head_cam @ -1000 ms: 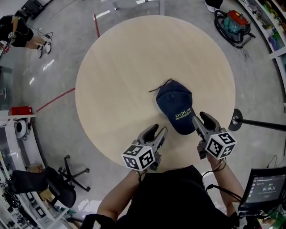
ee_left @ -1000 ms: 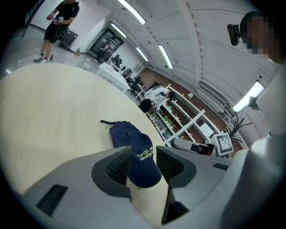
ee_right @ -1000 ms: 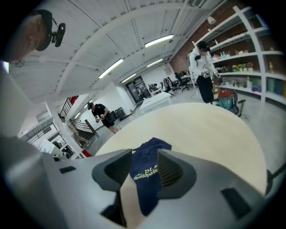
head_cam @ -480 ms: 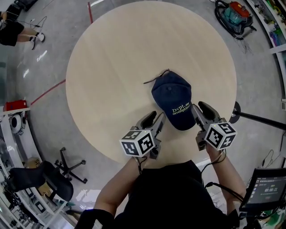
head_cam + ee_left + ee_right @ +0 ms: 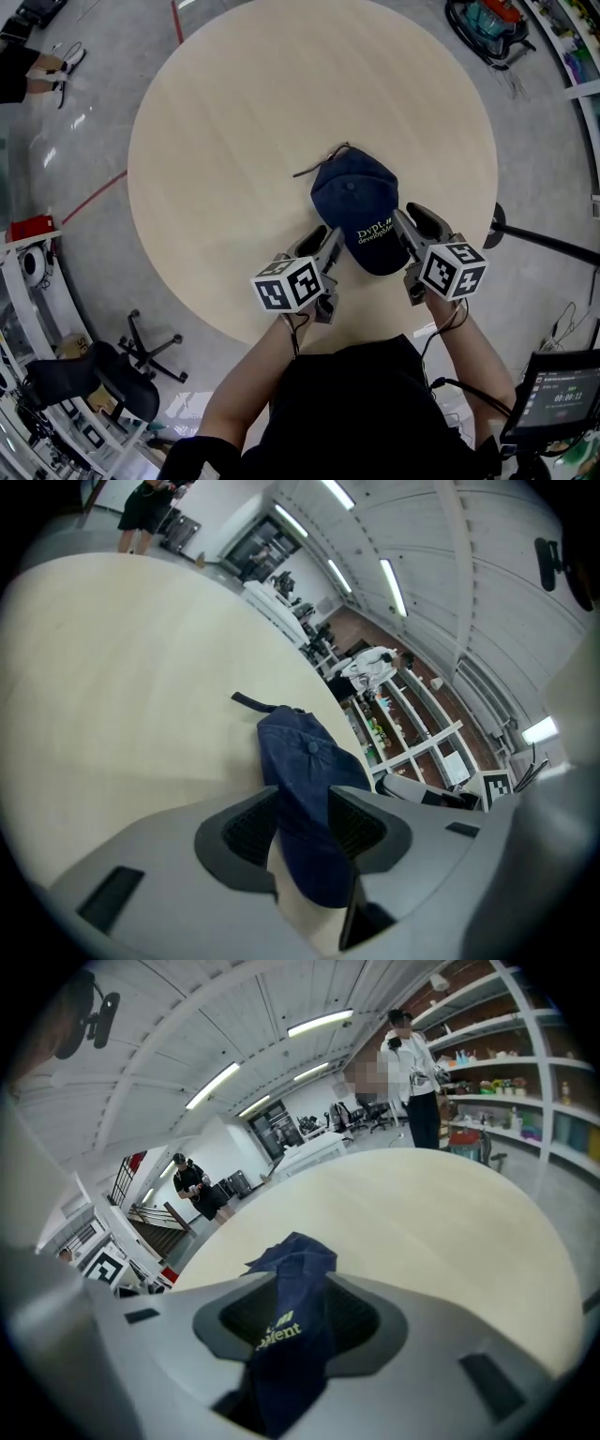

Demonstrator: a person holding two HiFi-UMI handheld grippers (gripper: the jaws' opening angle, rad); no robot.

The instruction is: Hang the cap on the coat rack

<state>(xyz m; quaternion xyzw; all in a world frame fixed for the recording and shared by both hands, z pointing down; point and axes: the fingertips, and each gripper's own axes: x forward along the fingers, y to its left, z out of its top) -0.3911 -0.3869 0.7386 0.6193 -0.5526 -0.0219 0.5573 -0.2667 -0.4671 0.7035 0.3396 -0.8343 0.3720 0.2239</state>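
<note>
Standing at the near edge of the table (image 5: 234, 141), a person (image 5: 356, 412) holds one gripper in each hand. A screen (image 5: 553, 394) sits near the person on the right.

The left gripper (image 5: 328, 246) is at the left side of the cap (image 5: 354, 202). Its jaws are pressed on the edge of the cap, with blue cloth filling the gap between them.

The right gripper (image 5: 401, 225) is at the right side of the cap. Its jaws are pinched on the cap too, right by the yellow words.

The cap is dark blue. It lies on the table, a bit right of the middle, with its brim pointing near and its strap (image 5: 314, 169) pointing far.

The table is round and pale. On the floor to the right is a black pole (image 5: 544, 242) with a round foot. On the left is a black chair (image 5: 141, 352) and a red line (image 5: 94, 197). Far off on the right is a green and red machine (image 5: 487, 19).
</note>
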